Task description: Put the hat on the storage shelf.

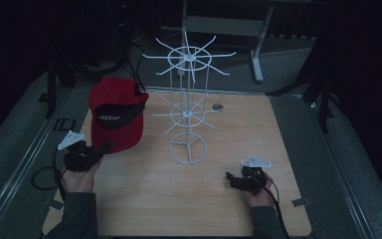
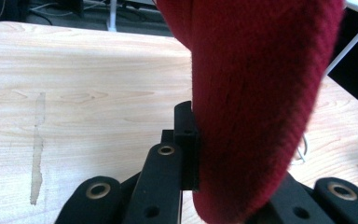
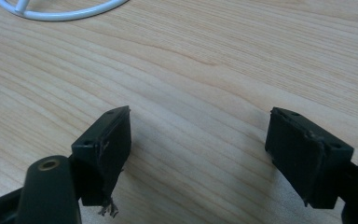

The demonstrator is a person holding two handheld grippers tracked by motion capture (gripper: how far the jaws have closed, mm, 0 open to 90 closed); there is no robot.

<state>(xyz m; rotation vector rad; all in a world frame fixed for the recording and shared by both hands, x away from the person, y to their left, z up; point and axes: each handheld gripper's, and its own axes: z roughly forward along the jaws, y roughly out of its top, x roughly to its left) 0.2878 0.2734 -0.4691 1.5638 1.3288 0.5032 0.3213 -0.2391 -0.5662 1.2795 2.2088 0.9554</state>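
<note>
Red fabric cap [image 1: 115, 115] hangs pinched in the left gripper [image 1: 99, 149], left of the white wire rack [image 1: 189, 102] (right gripper [image 3: 198, 154] spread, idle, farther away).

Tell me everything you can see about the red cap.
The red cap is a baseball cap of fuzzy, corduroy-like fabric, with a dark underside of the brim that bears small pale lettering too small to read. It hangs tilted above the left rear part of the wooden table, beside the white wire hat stand. The left gripper is shut on its lower edge, the fingers pressing the cloth.
</note>
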